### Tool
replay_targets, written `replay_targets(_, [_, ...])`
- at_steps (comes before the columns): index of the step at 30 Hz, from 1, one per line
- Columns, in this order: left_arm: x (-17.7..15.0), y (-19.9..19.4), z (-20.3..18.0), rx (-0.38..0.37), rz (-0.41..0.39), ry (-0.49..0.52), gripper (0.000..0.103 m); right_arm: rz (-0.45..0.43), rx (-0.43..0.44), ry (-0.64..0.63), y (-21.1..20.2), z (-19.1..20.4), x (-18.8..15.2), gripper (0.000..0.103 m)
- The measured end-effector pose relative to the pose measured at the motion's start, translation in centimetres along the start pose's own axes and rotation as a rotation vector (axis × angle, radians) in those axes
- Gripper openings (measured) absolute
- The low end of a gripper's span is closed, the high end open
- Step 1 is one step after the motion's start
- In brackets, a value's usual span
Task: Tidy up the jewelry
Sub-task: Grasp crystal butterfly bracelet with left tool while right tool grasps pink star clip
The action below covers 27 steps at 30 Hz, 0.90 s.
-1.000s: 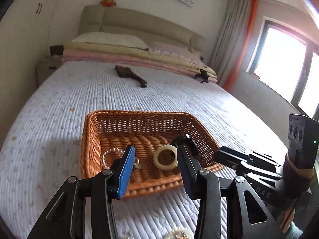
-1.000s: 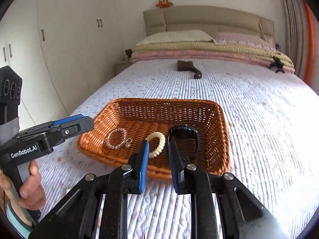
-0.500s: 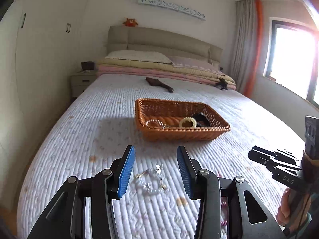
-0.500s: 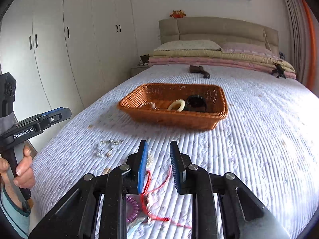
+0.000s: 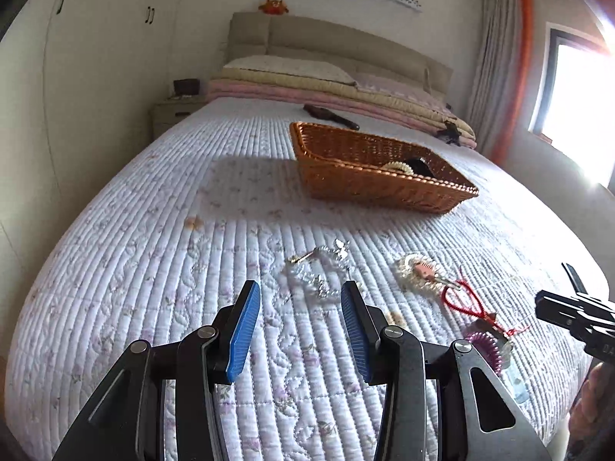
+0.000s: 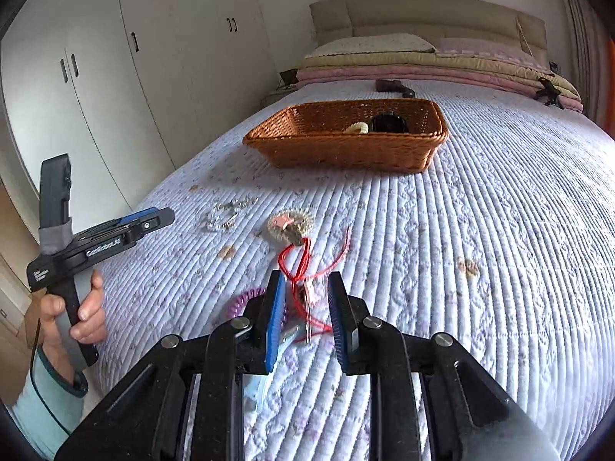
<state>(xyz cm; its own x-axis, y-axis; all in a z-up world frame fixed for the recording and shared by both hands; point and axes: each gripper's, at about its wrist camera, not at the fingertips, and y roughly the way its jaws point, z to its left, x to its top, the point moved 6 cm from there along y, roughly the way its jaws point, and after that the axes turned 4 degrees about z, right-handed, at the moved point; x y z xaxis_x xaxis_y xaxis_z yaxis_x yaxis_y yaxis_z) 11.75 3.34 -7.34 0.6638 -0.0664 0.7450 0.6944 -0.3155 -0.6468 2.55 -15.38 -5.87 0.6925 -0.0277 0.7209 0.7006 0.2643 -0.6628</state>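
A brown wicker basket [image 5: 369, 169] [image 6: 346, 146] sits mid-bed, holding a cream bracelet [image 6: 356, 127] and a black band [image 6: 388, 122]. On the quilt near me lie a silver chain bracelet [image 5: 321, 269] [image 6: 223, 213], a pale beaded ring with a pink piece [image 5: 419, 271] [image 6: 289, 224], a red cord [image 5: 467, 301] [image 6: 303, 265] and a purple coil [image 5: 485, 347] [image 6: 240, 303]. My left gripper [image 5: 300, 326] is open and empty just short of the silver bracelet. My right gripper [image 6: 305, 315] is open, its jaws on either side of the red cord.
A dark hairbrush [image 5: 330, 115] lies beyond the basket, near folded blankets and pillows [image 5: 326, 84] at the headboard. A nightstand [image 5: 173, 115] and white wardrobes [image 6: 115, 77] stand left of the bed. A window [image 5: 576, 88] is on the right.
Both grippers have pulled back from the basket toward the bed's near end and dipped lower. The loose jewelry on the quilt has come into view close beneath them.
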Motion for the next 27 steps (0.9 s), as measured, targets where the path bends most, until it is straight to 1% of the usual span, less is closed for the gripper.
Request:
replay_targets(3, [-0.1,0.0,0.0,-0.013,-0.008,-0.004,0.045,0.024,-0.025,-0.009,-0.4,0.2,-1.7,0.02])
replay_targets(5, [-0.3,0.1,0.1,-0.018,-0.011,-0.015,0.045,0.045,-0.044,-0.01,-0.4,0.0,-2.8,0.019])
replay_targets(11, [-0.5,0.3,1.0,-0.043,-0.006,-0.074,0.045,0.113,-0.025,0.011,1.1,-0.5,-4.2,0.019])
replay_targets(18, [-0.7,0.5,0.8,-0.049,0.005,-0.058,0.045,0.125,-0.064,-0.013,2.6,0.2,-3.4,0.019])
replay_targets(24, [-0.8,0.7,0.8,-0.067,0.016,-0.065,0.045,0.149,-0.085,-0.036,4.2,0.6,-2.5,0.019])
replay_targets(26, [-0.8,0.8,0.8,-0.071,0.023,-0.069,0.045,0.149,-0.097,-0.044,4.4,0.8,-2.3,0.012])
replay_targets(27, [-0.7,0.9,0.8,-0.073,0.032,-0.068,0.045,0.149,-0.098,-0.053,4.3,0.8,-2.3,0.005])
